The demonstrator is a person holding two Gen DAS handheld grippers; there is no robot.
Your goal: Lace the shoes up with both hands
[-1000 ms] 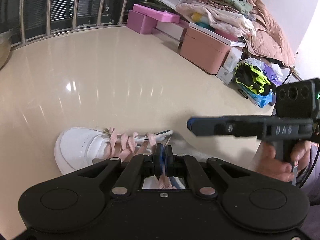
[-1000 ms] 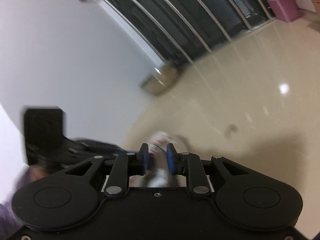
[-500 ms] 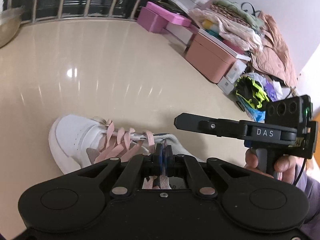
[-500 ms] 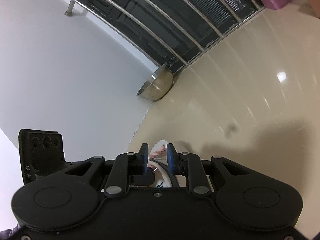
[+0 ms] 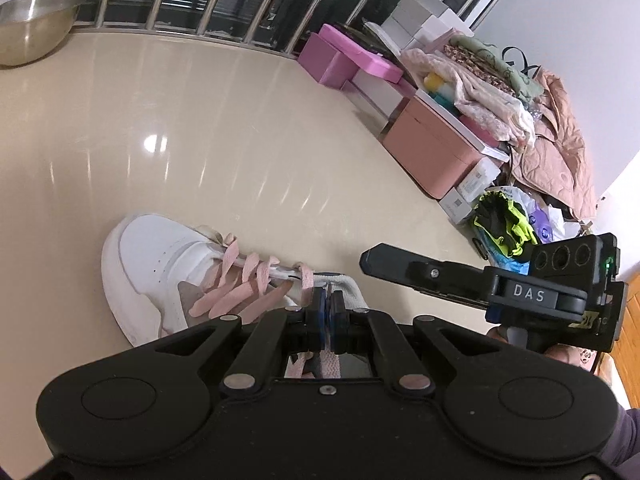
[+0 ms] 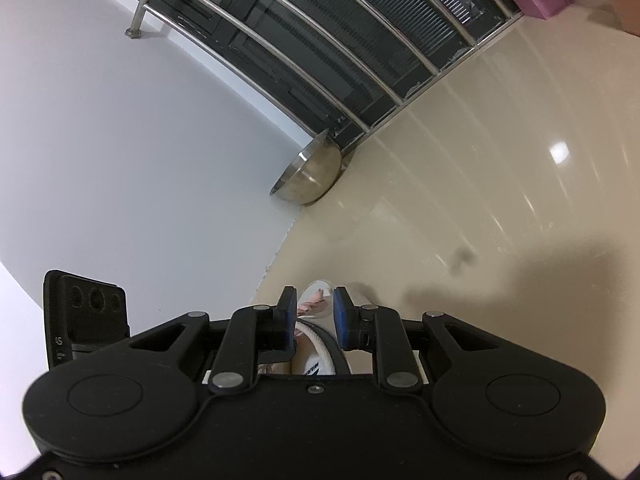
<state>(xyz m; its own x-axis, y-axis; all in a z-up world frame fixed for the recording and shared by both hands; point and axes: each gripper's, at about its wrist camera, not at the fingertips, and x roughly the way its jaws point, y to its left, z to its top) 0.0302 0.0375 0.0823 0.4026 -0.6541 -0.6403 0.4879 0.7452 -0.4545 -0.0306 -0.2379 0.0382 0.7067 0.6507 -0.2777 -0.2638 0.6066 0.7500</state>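
The left gripper point(image 5: 329, 304) was pinched tight on a pink lace point(image 5: 330, 354); just beyond lay the white shoe point(image 5: 160, 268) on the cream floor point(image 5: 240, 140), toe pointing away; the right gripper point(image 6: 315, 308) hovered above the shoe's opening, jaws apart, holding nothing; farther off a steel bowl point(image 6: 310, 178) sat by the railing point(image 6: 360, 56).

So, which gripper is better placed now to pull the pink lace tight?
Left. The left gripper is shut on the pink lace at the white shoe. The right gripper is open, holding nothing.
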